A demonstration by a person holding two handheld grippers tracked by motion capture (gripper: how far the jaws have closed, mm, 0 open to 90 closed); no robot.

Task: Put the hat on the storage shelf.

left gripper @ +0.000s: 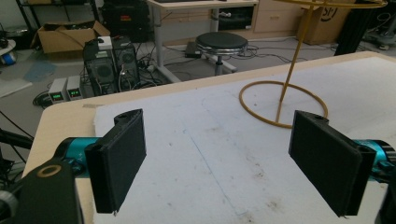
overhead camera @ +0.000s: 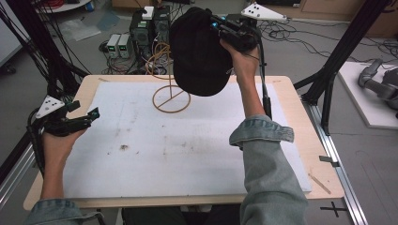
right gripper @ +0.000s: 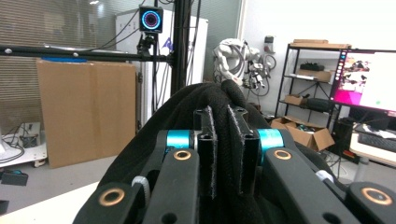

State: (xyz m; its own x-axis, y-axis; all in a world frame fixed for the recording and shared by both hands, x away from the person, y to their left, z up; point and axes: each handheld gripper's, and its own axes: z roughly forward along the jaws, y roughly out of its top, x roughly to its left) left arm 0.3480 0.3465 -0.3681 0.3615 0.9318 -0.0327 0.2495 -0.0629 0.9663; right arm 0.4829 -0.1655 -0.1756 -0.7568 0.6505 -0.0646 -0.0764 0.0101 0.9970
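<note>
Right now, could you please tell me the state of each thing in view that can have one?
Black cap: lifted off the table, above the stand.
Right gripper: shut on the cap's fabric.
Left gripper: open, nothing between its jaws.
Yellow wire stand: upright on the white mat, bare.

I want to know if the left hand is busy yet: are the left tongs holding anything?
No: in the left gripper view the left tongs stand wide open over the white mat with nothing between them.

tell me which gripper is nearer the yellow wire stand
Right. The right gripper holds the black cap just above the yellow wire stand; the left gripper waits at the table's left edge.
</note>
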